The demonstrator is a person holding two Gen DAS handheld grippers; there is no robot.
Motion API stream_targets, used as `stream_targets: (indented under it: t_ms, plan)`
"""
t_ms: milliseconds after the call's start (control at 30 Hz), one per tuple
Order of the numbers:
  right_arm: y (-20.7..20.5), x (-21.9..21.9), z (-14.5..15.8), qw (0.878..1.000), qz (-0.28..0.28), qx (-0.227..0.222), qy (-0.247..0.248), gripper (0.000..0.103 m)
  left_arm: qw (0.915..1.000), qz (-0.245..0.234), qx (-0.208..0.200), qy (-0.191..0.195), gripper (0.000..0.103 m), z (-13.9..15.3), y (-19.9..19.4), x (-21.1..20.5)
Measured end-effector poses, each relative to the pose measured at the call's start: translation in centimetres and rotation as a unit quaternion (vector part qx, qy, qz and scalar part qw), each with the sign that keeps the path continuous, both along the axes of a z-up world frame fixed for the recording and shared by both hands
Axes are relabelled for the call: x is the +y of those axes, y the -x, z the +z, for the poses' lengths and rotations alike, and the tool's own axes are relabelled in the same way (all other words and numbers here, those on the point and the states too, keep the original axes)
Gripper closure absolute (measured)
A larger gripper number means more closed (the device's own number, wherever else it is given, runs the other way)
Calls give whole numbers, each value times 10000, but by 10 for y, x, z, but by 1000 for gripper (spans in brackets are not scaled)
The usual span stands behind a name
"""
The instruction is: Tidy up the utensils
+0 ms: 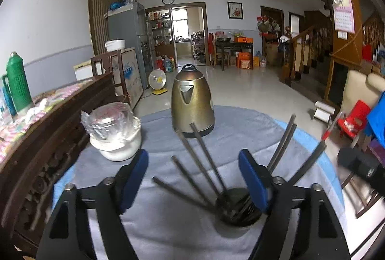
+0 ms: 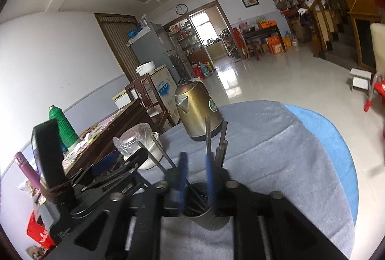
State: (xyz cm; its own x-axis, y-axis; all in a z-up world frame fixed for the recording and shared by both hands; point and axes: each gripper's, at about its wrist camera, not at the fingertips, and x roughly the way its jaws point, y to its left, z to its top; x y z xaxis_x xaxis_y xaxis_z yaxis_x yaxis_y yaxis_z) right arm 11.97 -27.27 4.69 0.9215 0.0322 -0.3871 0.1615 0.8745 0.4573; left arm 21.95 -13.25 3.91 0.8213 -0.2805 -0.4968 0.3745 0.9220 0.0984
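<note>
Both wrist views close, angled down; share kettle (image 1: 192,101).

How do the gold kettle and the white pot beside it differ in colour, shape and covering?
The kettle is a dull gold metal, while the white pot is pale and glossy. The kettle stands tall and tapers to a dark handle on top; the white pot is low and wide. The kettle is bare, but the white pot has crinkled clear plastic over its top. Both stand upright on the grey cloth.
</note>
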Motion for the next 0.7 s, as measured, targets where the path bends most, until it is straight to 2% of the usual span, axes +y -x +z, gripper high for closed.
stream_targets:
  t_ms: [33,67,167,333,700]
  plan:
    - [5,0,0,10000,-21,-54,-13,60,9999,4,23,-105,16,1,5,3]
    - [9,0,1,9999,-36,-98,0,44,9999,2,31,-163,16,1,8,5]
    - [21,2,2,9999,-37,-84,147,43,9992,22,139,-370,12,1,21,18]
    - [40,14,-1,9993,76,149,341,43,9974,223,292,-617,11,-2,43,42]
    - [70,49,-24,9951,199,770,590,43,9922,703,447,-923,11,-16,82,79]
